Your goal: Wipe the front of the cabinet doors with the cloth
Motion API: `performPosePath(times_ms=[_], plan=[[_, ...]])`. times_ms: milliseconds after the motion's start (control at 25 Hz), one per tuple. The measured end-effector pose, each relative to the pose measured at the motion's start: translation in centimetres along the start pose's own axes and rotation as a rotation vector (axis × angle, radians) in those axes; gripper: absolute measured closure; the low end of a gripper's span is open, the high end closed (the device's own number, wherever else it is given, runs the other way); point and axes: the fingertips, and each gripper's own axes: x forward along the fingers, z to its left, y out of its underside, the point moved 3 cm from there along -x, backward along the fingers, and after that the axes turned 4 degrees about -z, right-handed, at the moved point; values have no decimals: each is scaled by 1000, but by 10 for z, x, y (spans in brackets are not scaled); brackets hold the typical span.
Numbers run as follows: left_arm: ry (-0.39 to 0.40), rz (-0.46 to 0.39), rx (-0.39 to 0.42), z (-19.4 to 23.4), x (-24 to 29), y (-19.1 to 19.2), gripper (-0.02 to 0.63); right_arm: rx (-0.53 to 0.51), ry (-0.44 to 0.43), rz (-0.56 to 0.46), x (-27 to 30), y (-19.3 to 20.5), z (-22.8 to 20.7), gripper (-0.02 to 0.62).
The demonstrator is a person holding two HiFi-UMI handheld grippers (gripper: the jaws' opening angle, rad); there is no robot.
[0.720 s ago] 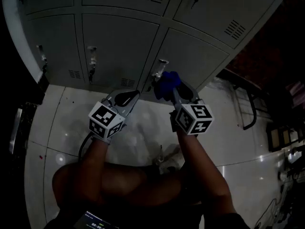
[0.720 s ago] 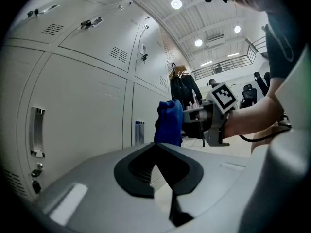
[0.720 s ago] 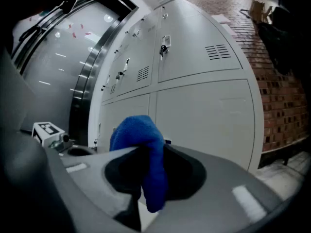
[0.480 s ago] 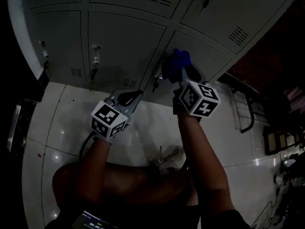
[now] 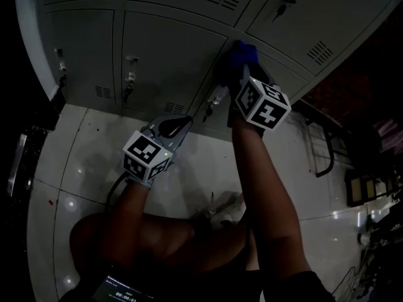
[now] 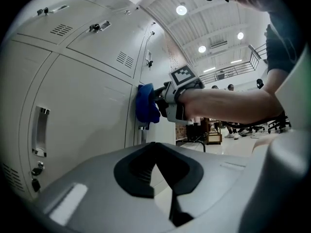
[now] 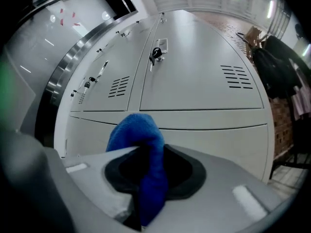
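The blue fabric cloth point(image 7: 141, 144), pinched tight in the right gripper's point(image 5: 247, 74) jaws, presses against a grey metal cabinet door point(image 5: 284, 68) near its top edge. The left gripper point(image 6: 158, 169) is closed on nothing.

Head view: steeply down onto cabinet doors point(image 5: 167, 49), floor point(image 5: 82, 159). Left gripper view: low, near doors, looks along them; shares right gripper point(image 6: 156, 98) + cloth point(image 6: 145, 105) w/ head view. Right gripper view: faces doors close-up.

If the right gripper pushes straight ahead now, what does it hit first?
The grey cabinet door, through the blue cloth clamped in the right gripper. In the left gripper view the cloth looks already against that door, though contact isn't certain.
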Motion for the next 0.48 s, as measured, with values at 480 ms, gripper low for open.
performPosePath(times_ms=[480], plan=[[5,17,3,-2,1,5,606,-53,92,13,-26,-2,-83,518]])
